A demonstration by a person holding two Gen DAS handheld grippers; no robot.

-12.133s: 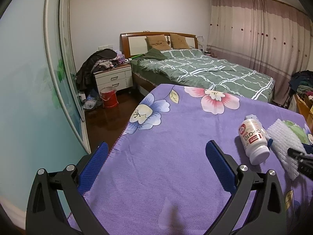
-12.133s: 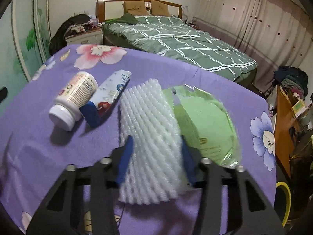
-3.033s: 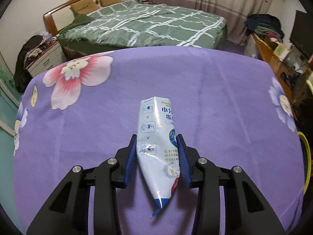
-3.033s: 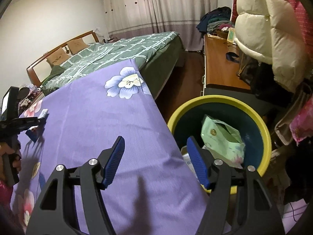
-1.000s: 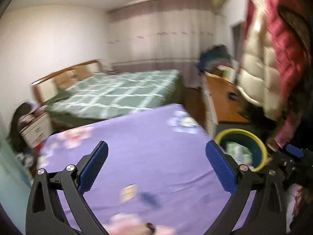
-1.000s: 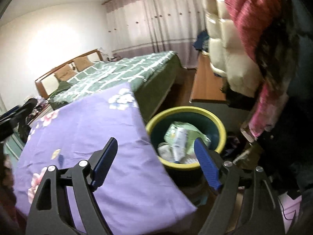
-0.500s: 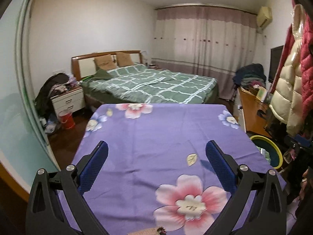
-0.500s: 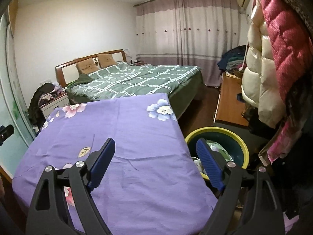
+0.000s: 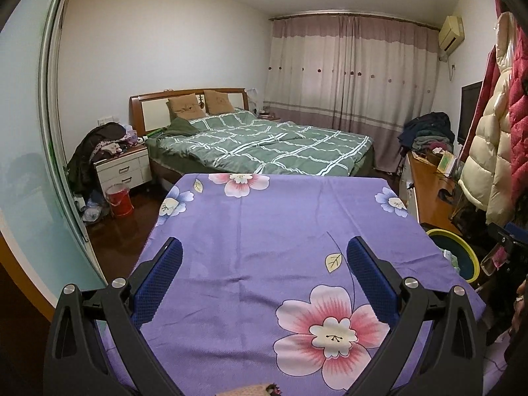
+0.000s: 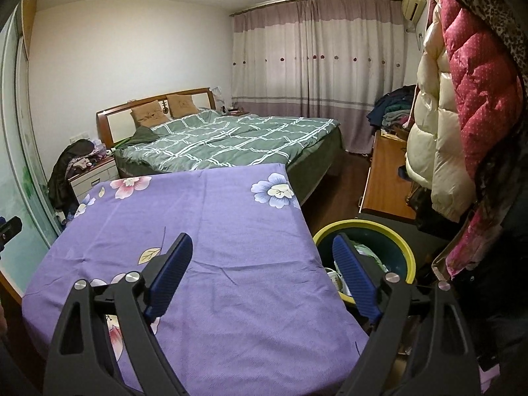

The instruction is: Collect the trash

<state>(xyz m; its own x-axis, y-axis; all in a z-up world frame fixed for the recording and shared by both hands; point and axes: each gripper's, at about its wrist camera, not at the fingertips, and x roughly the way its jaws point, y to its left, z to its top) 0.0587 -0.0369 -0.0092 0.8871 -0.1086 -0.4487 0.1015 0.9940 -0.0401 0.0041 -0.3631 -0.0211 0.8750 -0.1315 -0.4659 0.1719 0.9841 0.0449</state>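
Your left gripper (image 9: 264, 274) is spread wide and holds nothing. It hangs over the near part of the table (image 9: 264, 224), which wears a purple cloth with big flowers. Your right gripper (image 10: 262, 274) is spread wide too, and it is also empty. It hangs over the near right corner of the same table.

Look out past both grippers. No trash shows on the purple cloth in either view. You see only the printed flowers and a printed leaf.

The trash is in the bin (image 10: 404, 252). That bin is round, dark inside, with a yellow rim. It sits on the floor, just beside the right edge of the table. Pale wrappers (image 10: 368, 252) lie down inside it. You cannot see all of them, because your right gripper's right finger is in front.

Your right gripper is much nearer the bin. The bin lies just to its right and lower down. From your left gripper the bin is far off to the right, past the table edge.

It looks like the job is about done. If more trash turns up, the right side has the short way to the bin.
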